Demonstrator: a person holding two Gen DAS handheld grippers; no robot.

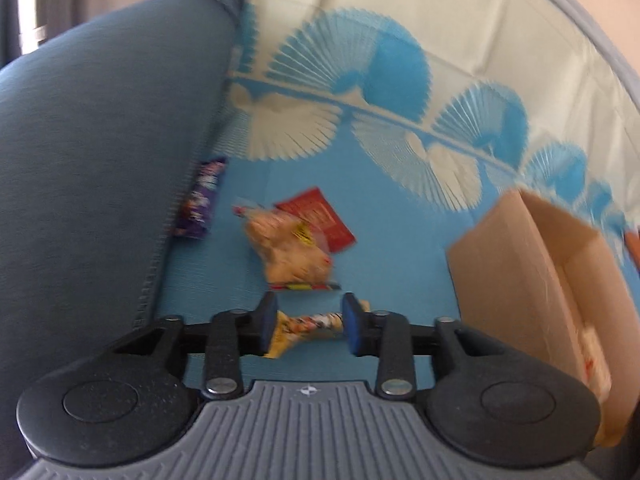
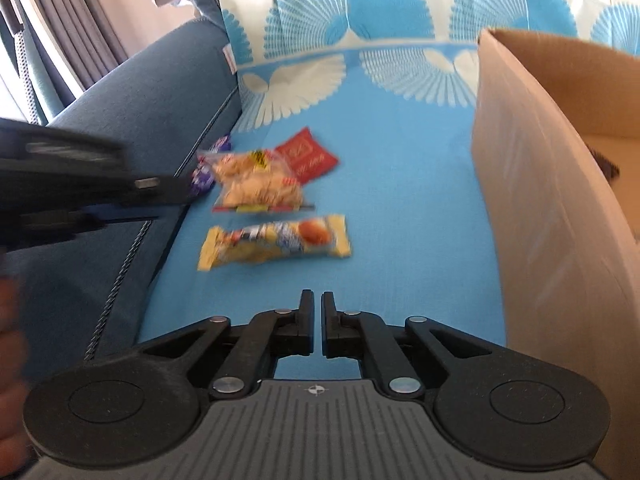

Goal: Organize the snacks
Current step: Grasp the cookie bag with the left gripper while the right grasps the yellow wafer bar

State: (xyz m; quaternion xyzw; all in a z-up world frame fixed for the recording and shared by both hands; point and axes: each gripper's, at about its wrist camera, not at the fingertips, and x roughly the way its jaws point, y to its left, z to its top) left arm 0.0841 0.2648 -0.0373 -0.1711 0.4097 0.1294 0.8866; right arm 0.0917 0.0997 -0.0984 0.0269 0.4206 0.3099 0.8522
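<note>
Left gripper (image 1: 308,326) jaws apart, straddling the yellow plastic snack wrapper (image 2: 275,241) on the blue patterned cloth (image 2: 400,200), pads not visibly pressing. Right gripper (image 2: 317,322) jaws together, empty. Brown cardboard box (image 2: 532,200) stands right of the snacks.

The cardboard box (image 2: 532,184) walls off the right side, and left of it a broad strip of bare blue cover (image 2: 404,184) lies free. Farther left, four snack packets (image 2: 276,240) clutter the cover. Beyond them, farthest from the box, rises the sofa armrest (image 2: 160,96).
</note>
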